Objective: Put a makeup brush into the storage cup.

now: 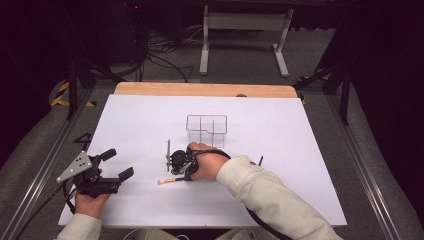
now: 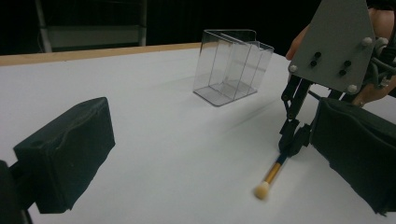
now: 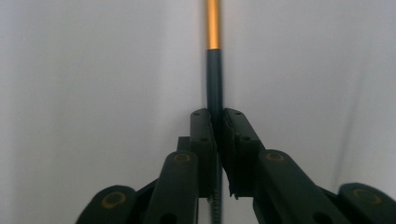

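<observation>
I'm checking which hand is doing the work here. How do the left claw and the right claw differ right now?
The right claw is shut on the dark handle of a brush; the left claw is open and holds nothing. The right claw sits mid-table near the clear box, while the left claw sits at the table's left edge. Both are black, hand-held, with a trailing cable.

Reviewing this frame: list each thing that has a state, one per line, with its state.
Right gripper: shut on the brush handle.
Left gripper: open, holding nothing.
Brush: lying on the table, tip free.
Clear organizer: upright, empty.
</observation>
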A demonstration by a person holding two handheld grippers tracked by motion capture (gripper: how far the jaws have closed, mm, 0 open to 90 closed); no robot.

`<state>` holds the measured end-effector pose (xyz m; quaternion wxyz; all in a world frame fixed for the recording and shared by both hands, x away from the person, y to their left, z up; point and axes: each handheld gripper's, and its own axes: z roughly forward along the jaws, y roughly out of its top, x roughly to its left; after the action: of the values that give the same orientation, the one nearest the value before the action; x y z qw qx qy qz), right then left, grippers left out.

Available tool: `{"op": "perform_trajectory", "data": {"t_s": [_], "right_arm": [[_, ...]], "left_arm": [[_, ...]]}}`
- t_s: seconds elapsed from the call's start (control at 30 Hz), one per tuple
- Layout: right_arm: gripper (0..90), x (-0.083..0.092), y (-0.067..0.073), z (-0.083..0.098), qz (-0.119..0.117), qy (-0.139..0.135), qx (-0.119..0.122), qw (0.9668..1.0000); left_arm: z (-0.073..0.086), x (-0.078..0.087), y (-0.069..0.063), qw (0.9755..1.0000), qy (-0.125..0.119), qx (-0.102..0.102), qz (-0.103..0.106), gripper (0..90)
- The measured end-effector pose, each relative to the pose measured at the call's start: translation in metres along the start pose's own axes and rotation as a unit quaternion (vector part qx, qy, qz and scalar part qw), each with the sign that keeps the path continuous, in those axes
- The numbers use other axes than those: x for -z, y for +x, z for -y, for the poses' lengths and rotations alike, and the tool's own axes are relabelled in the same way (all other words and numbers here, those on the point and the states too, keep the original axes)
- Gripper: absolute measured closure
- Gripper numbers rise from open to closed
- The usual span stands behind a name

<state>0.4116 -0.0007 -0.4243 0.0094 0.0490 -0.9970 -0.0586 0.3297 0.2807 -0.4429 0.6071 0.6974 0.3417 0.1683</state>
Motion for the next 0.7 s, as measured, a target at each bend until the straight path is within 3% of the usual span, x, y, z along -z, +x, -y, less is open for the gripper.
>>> {"op": "perform_trajectory", "data": {"t_s": [0.43, 0.53, 0.7], "right_arm": [[83.8, 0.001, 0.001, -0.001, 0.005, 0.006, -0.004, 1.0], [83.8, 0.009, 0.0, 0.002, -0.003, -0.01, -0.018, 0.9998], [83.8, 0.023, 0.001, 0.006, -0.004, -0.03, -0.02, 0.9993]], "left_arm": [[0.0, 0.001, 0.001, 1.0, -0.002, 0.002, -0.002, 0.4], [0.0, 0.001, 0.001, 1.0, -0.002, 0.002, -0.003, 0.4], [0.0, 0.001, 0.001, 1.0, -0.002, 0.001, -0.004, 0.4]]}}
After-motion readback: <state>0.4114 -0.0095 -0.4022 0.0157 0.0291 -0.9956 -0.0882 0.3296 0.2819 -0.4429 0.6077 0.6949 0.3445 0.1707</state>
